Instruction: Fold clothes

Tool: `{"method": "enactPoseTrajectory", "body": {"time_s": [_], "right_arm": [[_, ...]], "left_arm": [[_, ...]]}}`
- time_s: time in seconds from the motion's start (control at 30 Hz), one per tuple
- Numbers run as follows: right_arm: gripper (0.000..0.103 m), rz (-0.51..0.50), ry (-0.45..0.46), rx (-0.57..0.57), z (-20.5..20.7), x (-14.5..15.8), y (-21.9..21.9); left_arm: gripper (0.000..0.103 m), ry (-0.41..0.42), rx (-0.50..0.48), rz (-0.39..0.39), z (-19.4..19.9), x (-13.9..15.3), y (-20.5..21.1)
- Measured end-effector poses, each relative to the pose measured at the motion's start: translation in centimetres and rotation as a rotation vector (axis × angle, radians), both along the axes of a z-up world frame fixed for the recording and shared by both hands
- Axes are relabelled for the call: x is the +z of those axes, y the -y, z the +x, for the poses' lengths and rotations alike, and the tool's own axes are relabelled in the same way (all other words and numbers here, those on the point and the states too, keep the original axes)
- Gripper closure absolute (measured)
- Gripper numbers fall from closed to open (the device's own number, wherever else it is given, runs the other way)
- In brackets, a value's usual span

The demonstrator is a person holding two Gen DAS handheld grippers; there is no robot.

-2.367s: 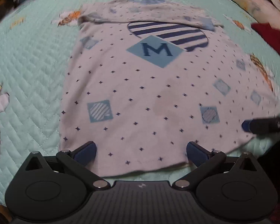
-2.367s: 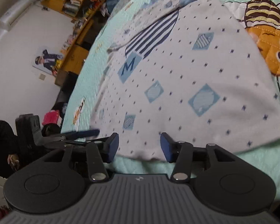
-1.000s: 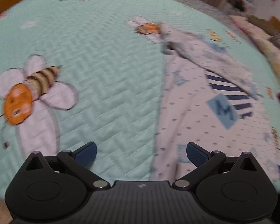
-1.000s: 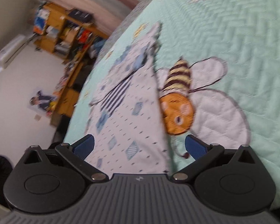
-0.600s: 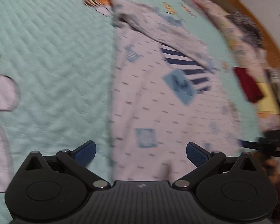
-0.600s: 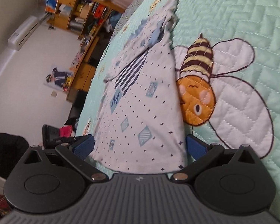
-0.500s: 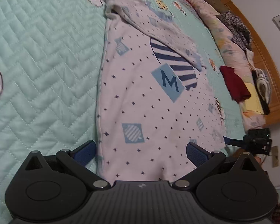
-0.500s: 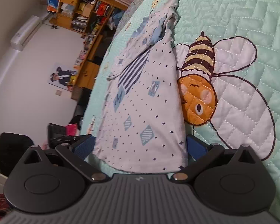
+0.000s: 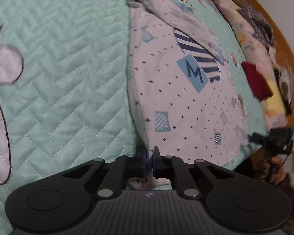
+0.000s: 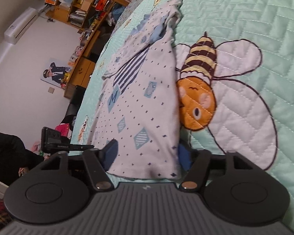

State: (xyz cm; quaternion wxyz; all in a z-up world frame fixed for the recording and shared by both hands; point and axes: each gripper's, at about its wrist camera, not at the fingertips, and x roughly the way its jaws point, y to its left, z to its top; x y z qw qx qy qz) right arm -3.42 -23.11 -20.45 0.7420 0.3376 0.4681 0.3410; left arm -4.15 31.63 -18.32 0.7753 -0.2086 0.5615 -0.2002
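Shirt (image 9: 186, 101) hem | left gripper (image 9: 151, 161) pinching | right gripper (image 10: 147, 154) spread, fingertip hidden

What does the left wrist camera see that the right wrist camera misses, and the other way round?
Only the left view shows its own tongs pinched shut on the shirt's hem corner, plus a dark red cloth by a heap of bedding along the far edge. Only the right view shows a bookshelf, a wall poster, the embroidered bee whole, and its own tongs open astride the hem. Both show the white shirt with the M patch lying on the mint quilt.
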Motion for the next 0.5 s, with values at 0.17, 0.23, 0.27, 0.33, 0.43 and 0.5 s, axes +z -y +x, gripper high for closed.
{"method": "enactPoseTrajectory", "body": {"time_s": [0.17,0.23,0.27,0.33,0.43,0.5], "right_arm": [[0.055,0.031,-0.014,-0.006,-0.4,-1.0,0.4],[0.065,0.055,-0.027,0.003,-0.3,-1.6,0.7],[0.069,0.07,-0.038,0.007,-0.2,-2.0,1.0],[0.088,0.079,-0.057,-0.003,-0.1,-2.7,1.3],[0.098,0.085,-0.068,-0.016,-0.2,-3.3,1.5],[0.098,0.076,-0.058,-0.02,-0.4,-3.1,1.4]], "left_arm": [[0.069,-0.007,-0.023,-0.031,0.1,-0.1,-0.7],[0.053,-0.016,-0.032,-0.072,0.3,-0.1,-0.8],[0.045,-0.018,-0.034,-0.089,0.4,-0.2,-0.8],[0.042,-0.018,-0.039,-0.082,0.4,0.0,-0.1],[0.052,0.005,-0.061,-0.007,0.2,0.5,0.9],[0.068,0.021,-0.066,0.058,0.0,0.7,1.2]]}}
